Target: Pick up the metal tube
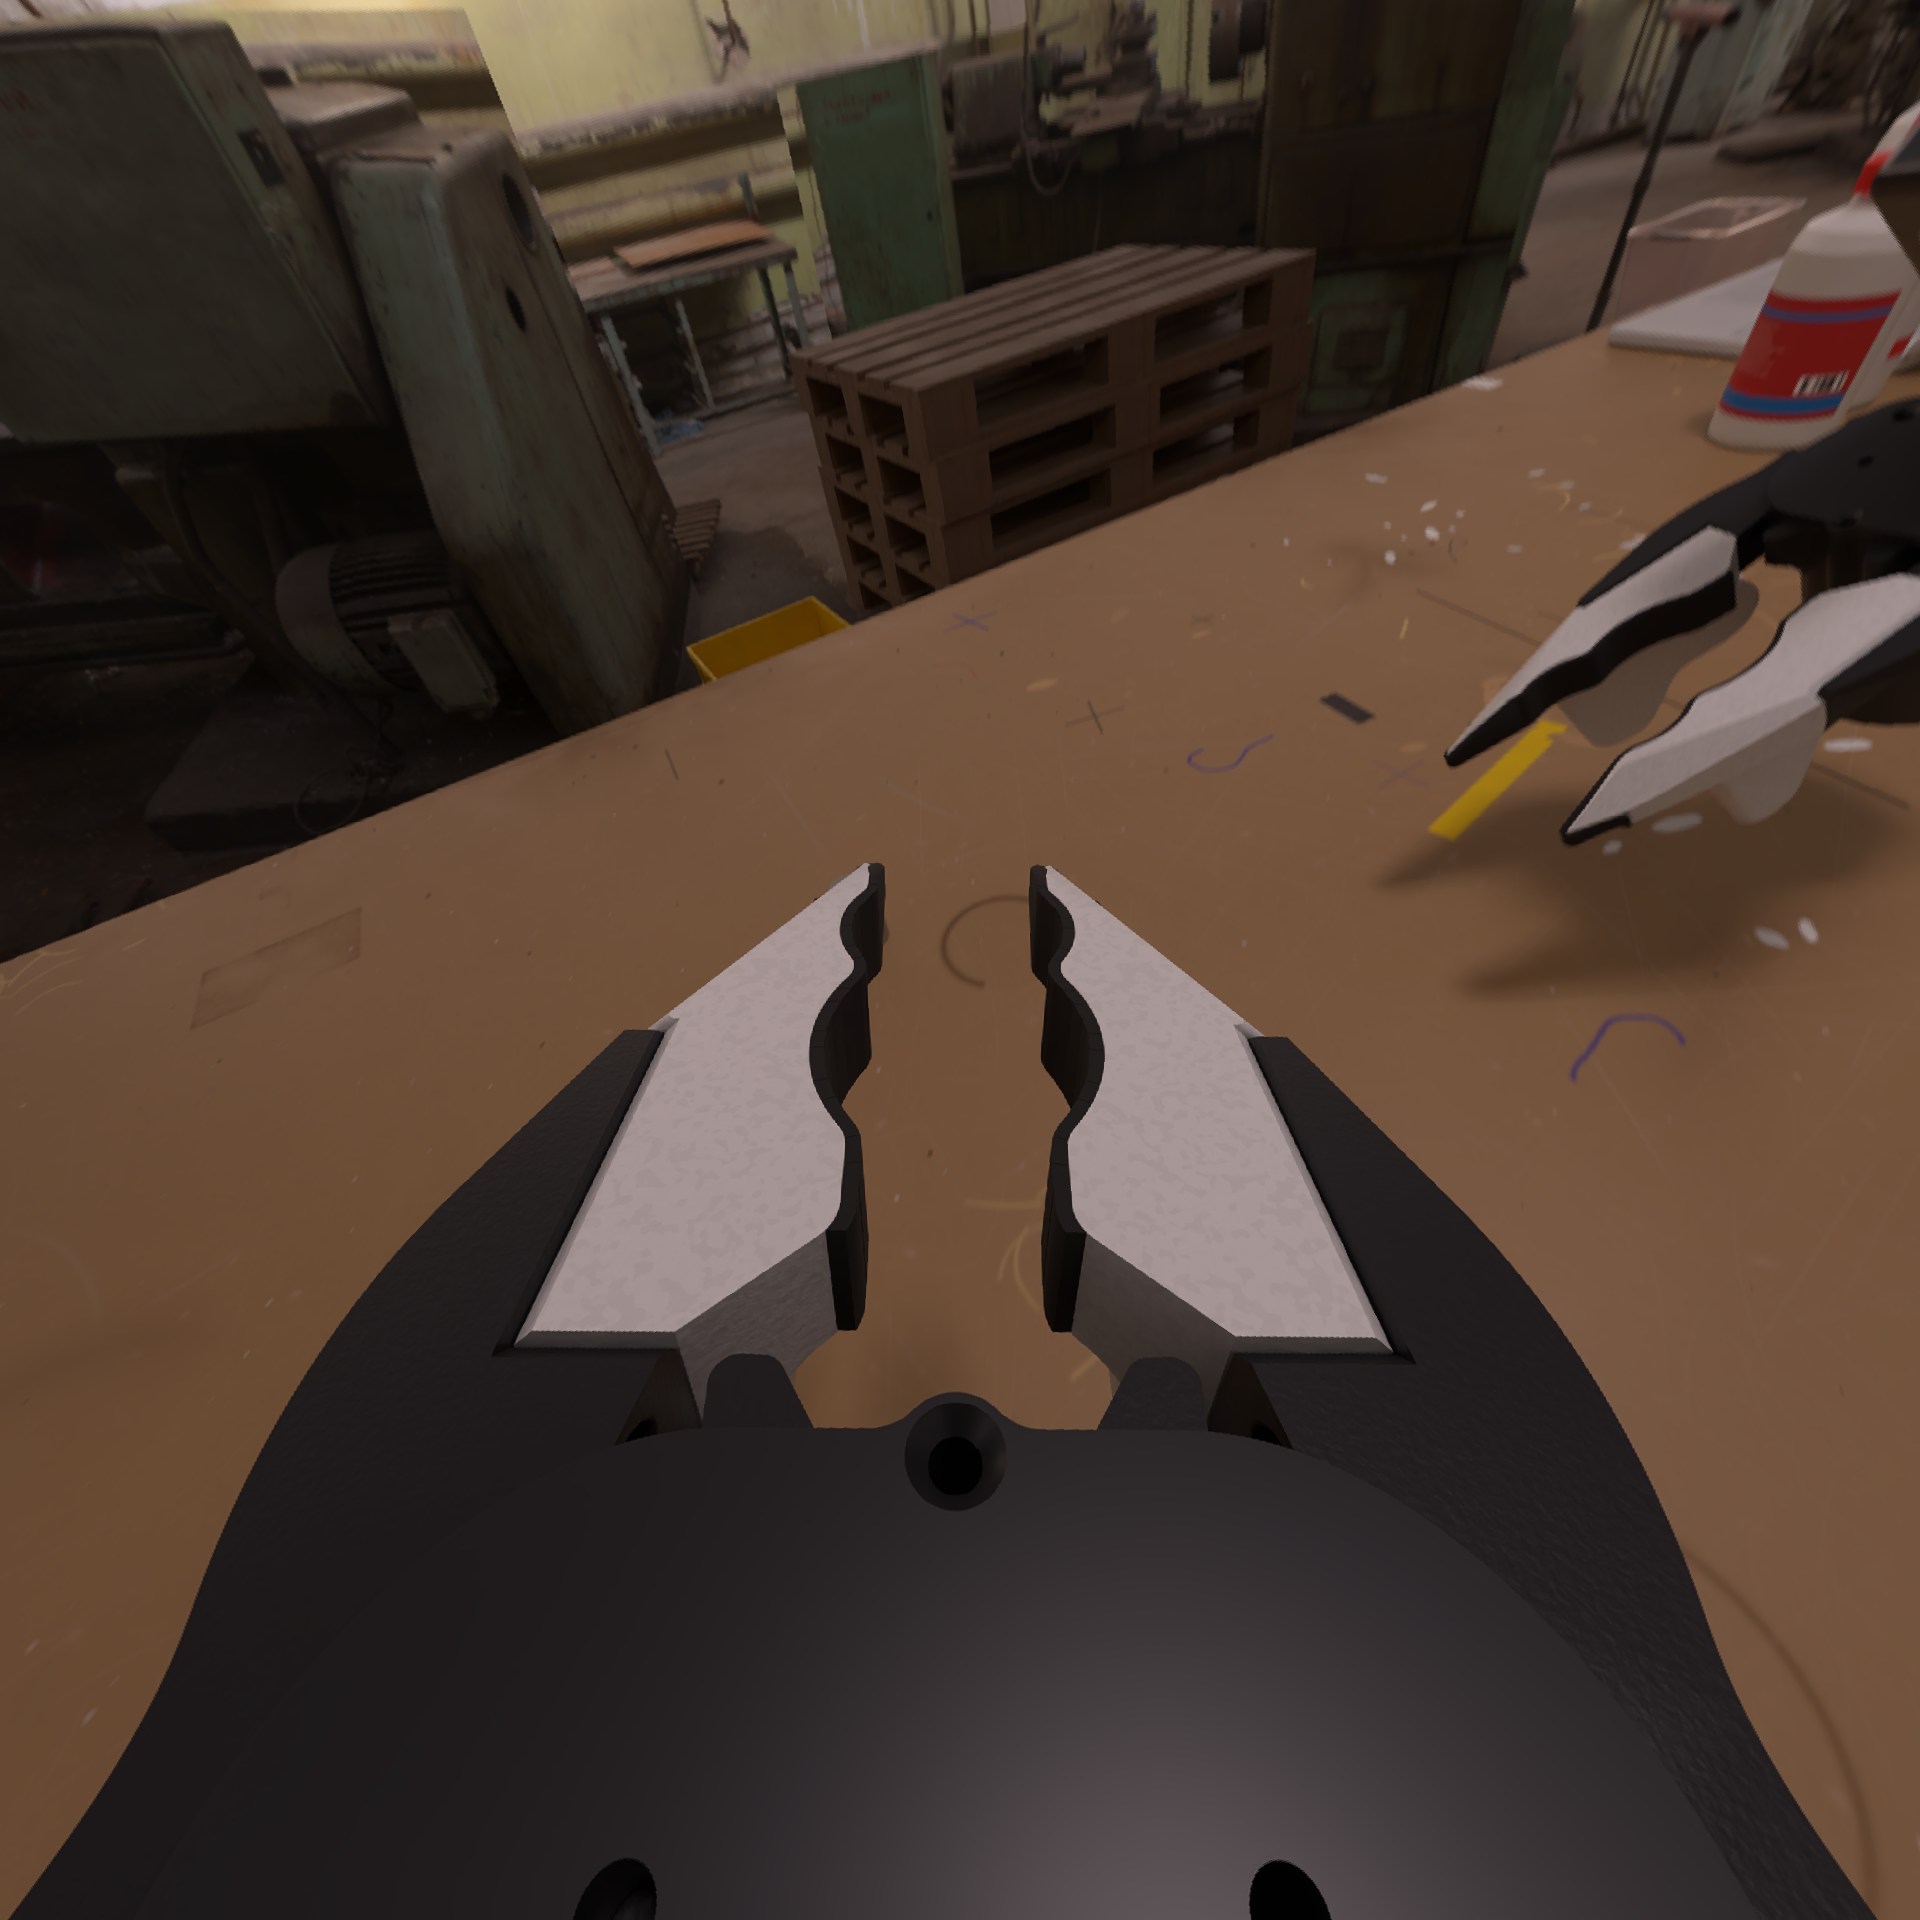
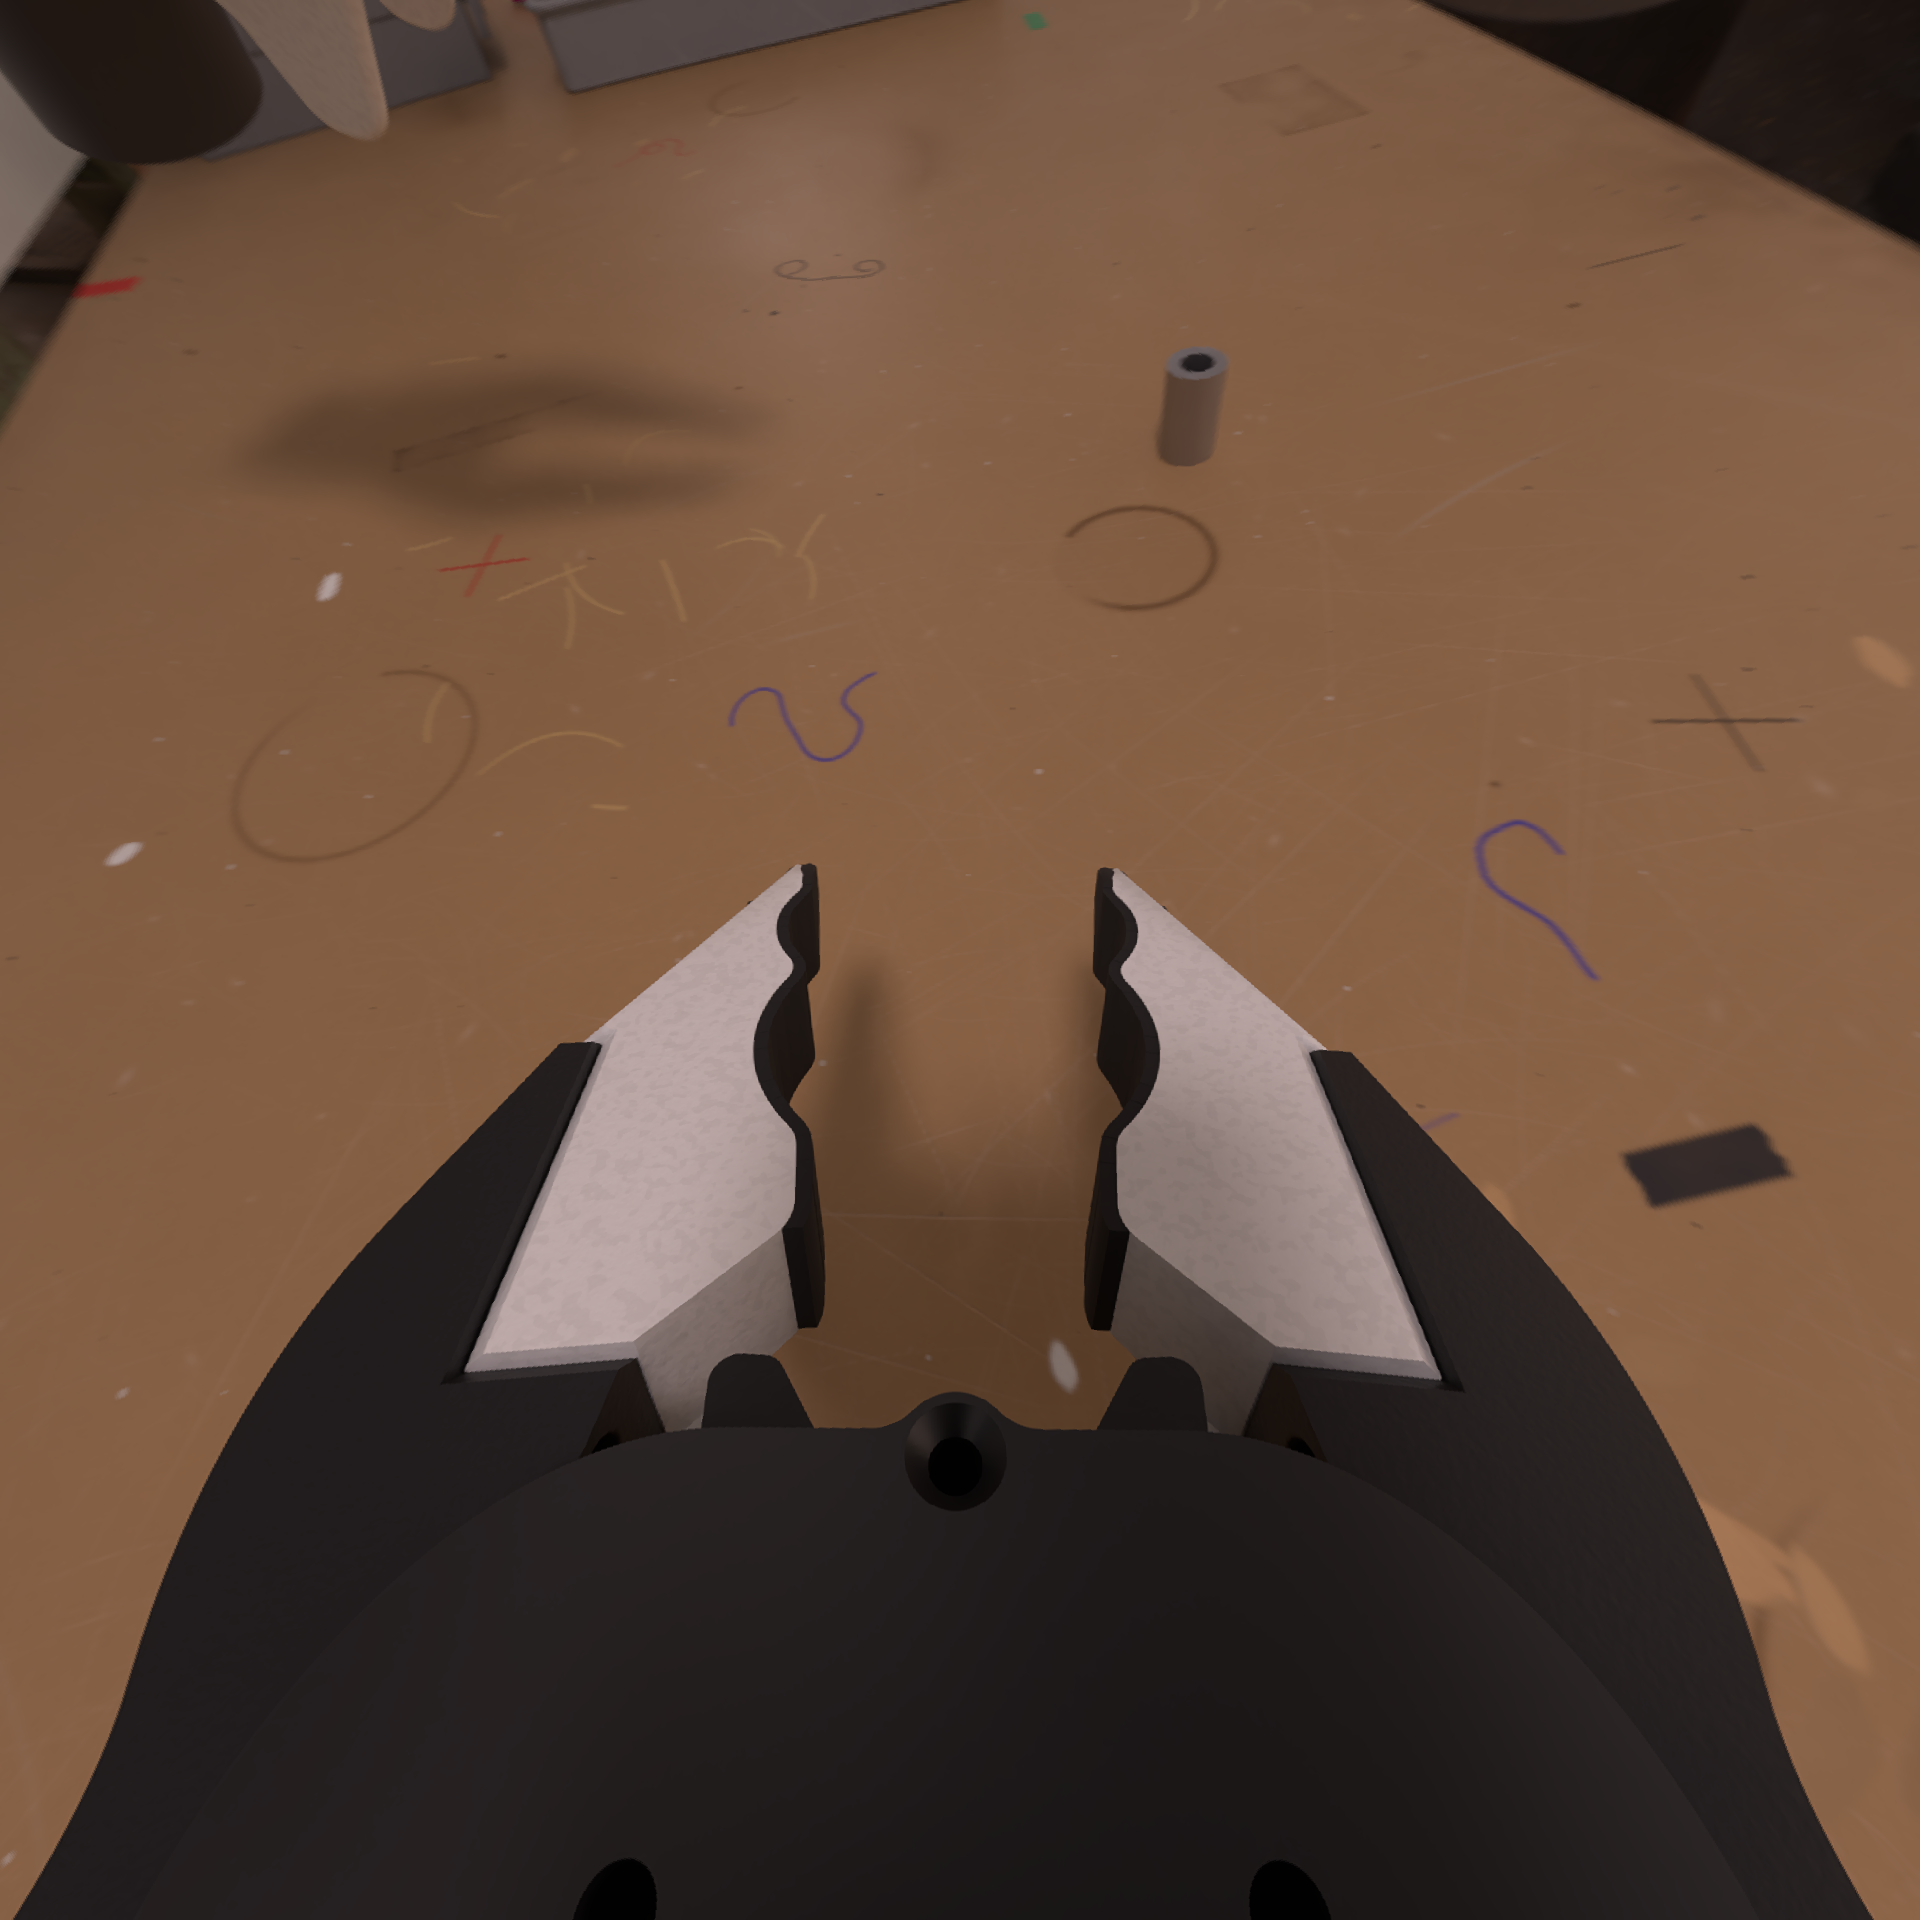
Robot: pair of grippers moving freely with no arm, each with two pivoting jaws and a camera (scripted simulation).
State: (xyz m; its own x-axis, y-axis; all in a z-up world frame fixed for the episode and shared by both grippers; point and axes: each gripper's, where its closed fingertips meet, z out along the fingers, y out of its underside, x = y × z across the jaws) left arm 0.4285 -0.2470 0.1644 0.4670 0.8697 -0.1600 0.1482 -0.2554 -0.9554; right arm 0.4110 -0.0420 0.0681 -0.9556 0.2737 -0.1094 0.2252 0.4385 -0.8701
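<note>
The metal tube (image 2: 1191,405) is a short grey hollow cylinder. It stands upright on the brown table, ahead and to the right of my right gripper (image 2: 956,873). The right gripper is open and empty, well short of the tube. My left gripper (image 1: 956,873) is open and empty above bare table; the tube does not show in the left wrist view. The right gripper also shows in the left wrist view (image 1: 1512,795) at the right, open, low over the table.
A white bottle with a red and blue label (image 1: 1813,312) stands at the table's far right. Grey boxes (image 2: 727,31) sit at the far edge. The table edge (image 1: 727,675) runs diagonally, with machines, pallets (image 1: 1049,416) and a yellow bin (image 1: 764,634) beyond. Black tape (image 2: 1704,1164) lies on the table.
</note>
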